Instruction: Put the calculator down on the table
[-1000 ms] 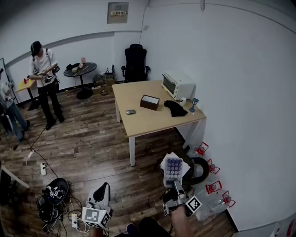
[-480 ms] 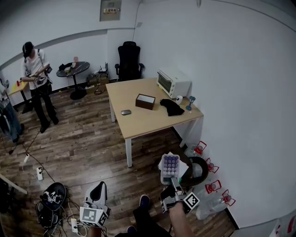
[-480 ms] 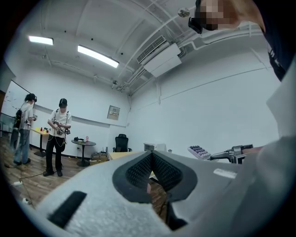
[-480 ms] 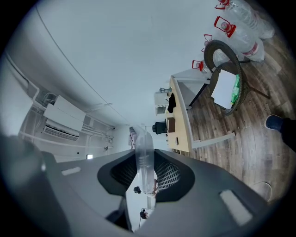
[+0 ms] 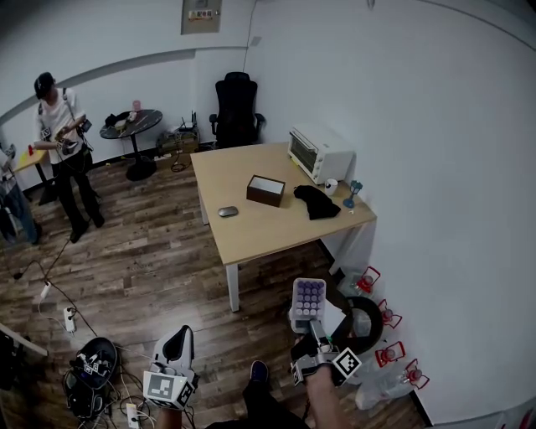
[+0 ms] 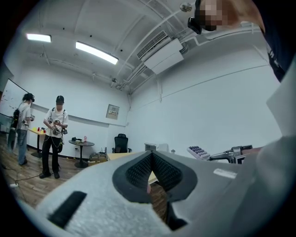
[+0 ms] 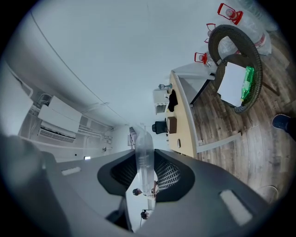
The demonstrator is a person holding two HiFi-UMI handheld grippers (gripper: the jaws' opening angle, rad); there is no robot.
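now, right gripper (image 5: 314,329) clamped on calculator (image 5: 307,302), left gripper (image 5: 179,338) closed empty, paper (image 7: 232,84) in basket (image 7: 254,51)

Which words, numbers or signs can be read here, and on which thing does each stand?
No text is readable.
Label on the wall panel: too small to read.
Keys of the calculator: too blurred to read.
The square markers: patterns only, no letters.

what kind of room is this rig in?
Probably an office or lab room: a wooden table with a toaster oven on it, and a black office chair by the white wall.
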